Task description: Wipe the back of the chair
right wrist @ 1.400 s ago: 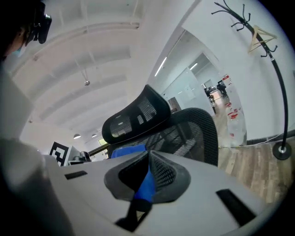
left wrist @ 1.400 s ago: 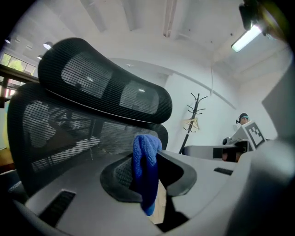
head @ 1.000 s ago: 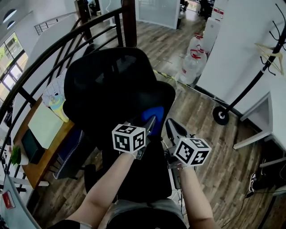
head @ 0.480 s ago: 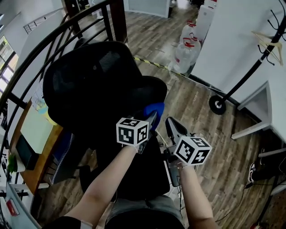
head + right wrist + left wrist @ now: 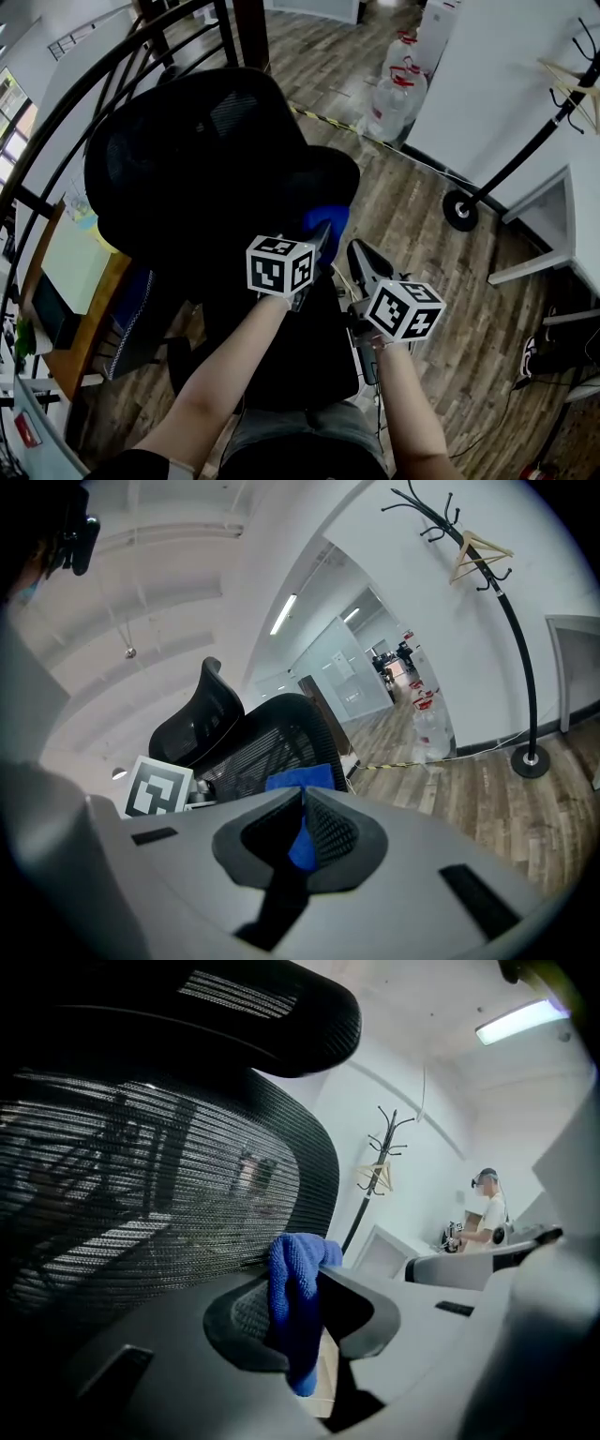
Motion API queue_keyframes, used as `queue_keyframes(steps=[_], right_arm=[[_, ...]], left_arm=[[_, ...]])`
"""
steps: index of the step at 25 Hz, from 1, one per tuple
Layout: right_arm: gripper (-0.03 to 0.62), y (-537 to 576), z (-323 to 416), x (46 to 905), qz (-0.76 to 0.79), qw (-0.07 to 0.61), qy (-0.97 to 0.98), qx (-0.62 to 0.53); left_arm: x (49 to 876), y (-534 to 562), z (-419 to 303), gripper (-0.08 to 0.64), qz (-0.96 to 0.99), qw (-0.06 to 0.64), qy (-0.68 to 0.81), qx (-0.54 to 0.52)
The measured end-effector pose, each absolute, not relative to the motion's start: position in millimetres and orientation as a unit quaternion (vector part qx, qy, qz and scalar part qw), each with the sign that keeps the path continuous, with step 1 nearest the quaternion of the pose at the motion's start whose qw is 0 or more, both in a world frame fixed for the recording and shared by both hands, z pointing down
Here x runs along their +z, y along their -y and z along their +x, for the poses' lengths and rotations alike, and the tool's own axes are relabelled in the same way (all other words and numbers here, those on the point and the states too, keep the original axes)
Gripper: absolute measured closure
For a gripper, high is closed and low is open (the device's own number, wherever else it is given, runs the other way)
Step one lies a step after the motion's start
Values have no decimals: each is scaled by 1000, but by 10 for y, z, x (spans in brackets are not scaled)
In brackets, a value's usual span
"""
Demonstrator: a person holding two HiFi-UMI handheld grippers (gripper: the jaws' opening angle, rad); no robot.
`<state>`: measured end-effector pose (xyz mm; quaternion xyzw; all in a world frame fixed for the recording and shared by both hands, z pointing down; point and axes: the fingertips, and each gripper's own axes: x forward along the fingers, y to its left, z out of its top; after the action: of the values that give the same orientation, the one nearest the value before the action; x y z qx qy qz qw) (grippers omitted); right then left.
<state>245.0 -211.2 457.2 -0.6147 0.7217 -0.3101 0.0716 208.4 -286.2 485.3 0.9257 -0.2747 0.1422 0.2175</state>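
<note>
Shifted slightly, left gripper (image 5: 319,242) presses blue cloth (image 5: 329,219) against chair back (image 5: 187,159)

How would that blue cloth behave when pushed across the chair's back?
Probably floppy: the blue cloth droops below the shut jaws of the left gripper. Its looped weave would likely drag, not slide, on the mesh chair back.

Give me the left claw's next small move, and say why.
Probably sweep the left claw sideways along the black mesh chair back, with the blue microfibre cloth pressed to it. The claw is shut on the cloth, whose top edge appears to meet the mesh near one edge, and most of the mesh stretches away to one side.
</note>
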Motion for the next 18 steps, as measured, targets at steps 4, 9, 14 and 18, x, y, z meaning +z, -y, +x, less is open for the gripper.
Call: queue_keyframes(steps=[4, 9, 14, 18], right_arm=[[560, 2135, 2369, 4567, -610, 66, -727, -309], [560, 2196, 2213, 4542, -598, 61, -738, -307], [560, 2290, 1982, 4550, -579, 51, -752, -310], [560, 2352, 1752, 4566, -564, 42, -762, -314]], left_arm=[[4842, 2876, 1972, 468, 923, 218, 284, 142], [4839, 2897, 1754, 468, 917, 219, 301, 140], [4849, 2931, 1476, 468, 908, 225, 325, 138], [4855, 2958, 1222, 468, 901, 230, 344, 133]])
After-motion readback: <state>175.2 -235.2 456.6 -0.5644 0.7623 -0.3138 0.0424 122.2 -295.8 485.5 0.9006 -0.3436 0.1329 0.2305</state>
